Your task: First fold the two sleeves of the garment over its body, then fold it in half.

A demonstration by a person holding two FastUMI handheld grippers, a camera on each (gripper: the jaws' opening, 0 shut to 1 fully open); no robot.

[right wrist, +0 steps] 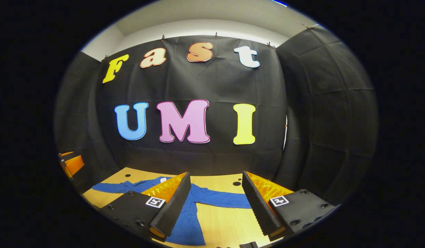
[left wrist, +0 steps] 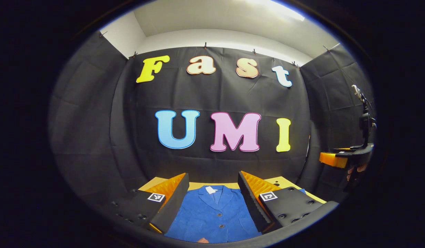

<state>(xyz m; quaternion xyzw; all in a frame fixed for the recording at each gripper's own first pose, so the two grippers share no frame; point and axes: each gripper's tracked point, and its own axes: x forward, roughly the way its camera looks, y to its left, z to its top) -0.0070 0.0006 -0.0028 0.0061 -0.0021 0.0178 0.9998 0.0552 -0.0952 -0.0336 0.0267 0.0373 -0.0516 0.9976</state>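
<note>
- In the left gripper view I see my left gripper (left wrist: 212,198) raised above the surface (left wrist: 279,181), its jaws spread wide and holding nothing.
- Between those jaws lies the blue jacket (left wrist: 214,215), flat on its back, collar toward the booth wall, with a white tag (left wrist: 211,189) at the neck and buttons running down the front.
- At the right edge of that view the other gripper (left wrist: 350,156) hangs in the air, well apart from the jacket; fingers (left wrist: 357,169) of a hand show under it.
- In the right gripper view my right gripper (right wrist: 215,199) also hovers with its jaws wide, empty.
- There the jacket (right wrist: 188,224) lies on the wooden surface (right wrist: 226,220), one sleeve (right wrist: 222,199) stretched straight out across the gap between the jaws, the other sleeve (right wrist: 112,187) stretched out the opposite way.
- Both sleeves look unfolded, though the near hem is cut off, so I cannot judge the lower part.
- An orange shape at the left edge is probably the left gripper (right wrist: 72,163).
</note>
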